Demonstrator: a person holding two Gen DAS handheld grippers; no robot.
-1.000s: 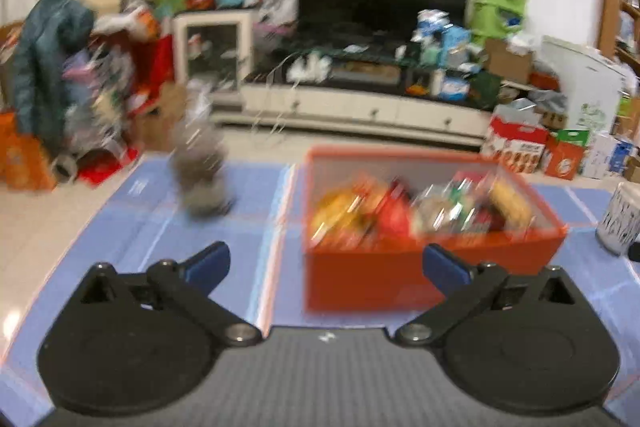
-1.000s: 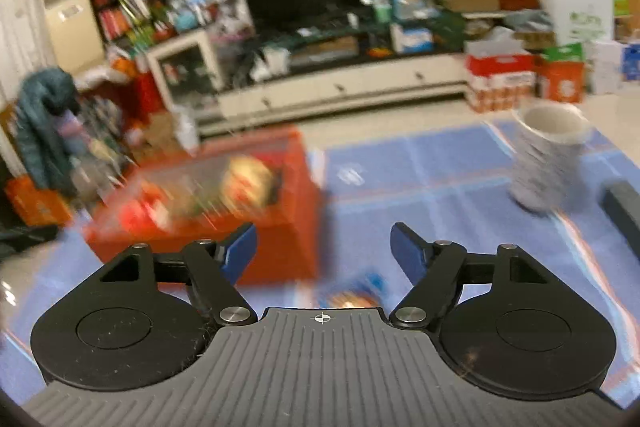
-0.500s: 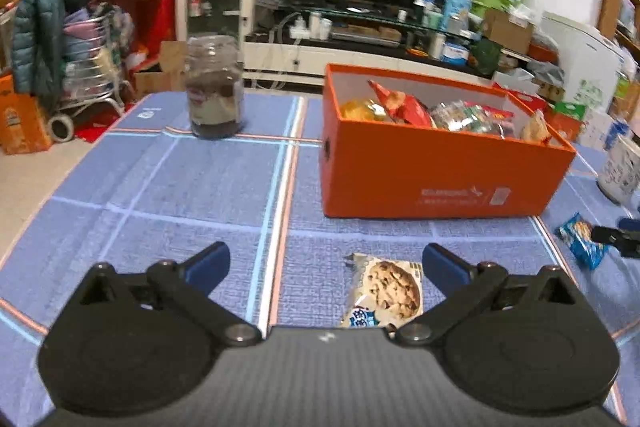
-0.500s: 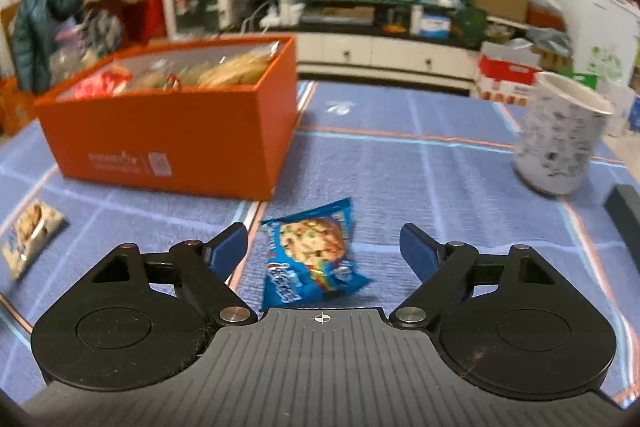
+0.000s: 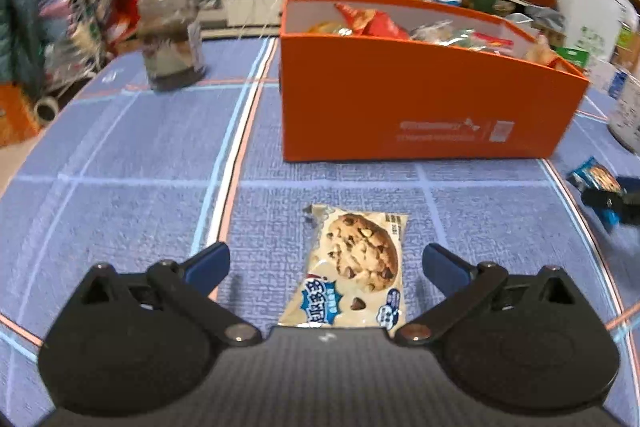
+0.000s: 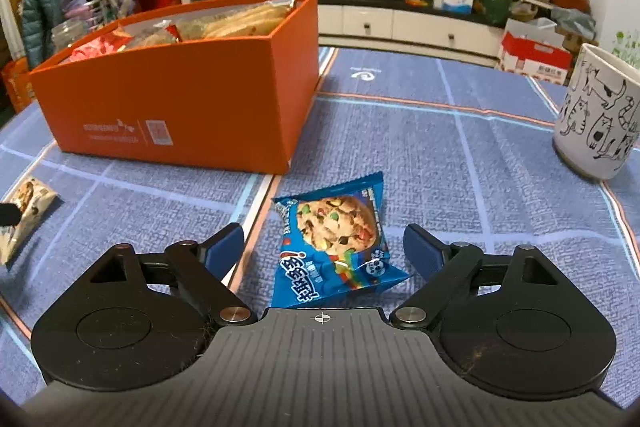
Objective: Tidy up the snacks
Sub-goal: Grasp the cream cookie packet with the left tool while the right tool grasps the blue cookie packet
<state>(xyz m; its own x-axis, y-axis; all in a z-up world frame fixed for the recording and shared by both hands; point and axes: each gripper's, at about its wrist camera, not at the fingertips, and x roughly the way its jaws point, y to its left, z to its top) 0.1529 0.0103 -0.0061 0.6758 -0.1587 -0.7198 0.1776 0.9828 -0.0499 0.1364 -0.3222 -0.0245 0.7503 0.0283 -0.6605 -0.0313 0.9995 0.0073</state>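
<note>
A beige cookie packet [image 5: 354,269] lies flat on the blue cloth between the spread fingers of my left gripper [image 5: 326,263], which is open and not touching it. A blue cookie packet [image 6: 334,247] lies between the fingers of my right gripper [image 6: 324,247], whose jaws are opening, clear of the wrapper. An orange box [image 5: 420,99] full of snack bags stands just beyond both packets. The right wrist view has that box [image 6: 180,107] at the left, and the beige packet [image 6: 26,217] at the far left edge. The blue packet [image 5: 596,179] shows at the right edge of the left wrist view.
A glass jar [image 5: 170,39] stands on the cloth left of the box. A white mug with cat drawings [image 6: 596,115] stands at the right. Beyond the table's far edge is a cluttered room with a television stand [image 6: 400,15].
Both grippers have sunk toward the table; each cookie packet came into view and now lies between the fingers. The right gripper's fingers have spread wider.
</note>
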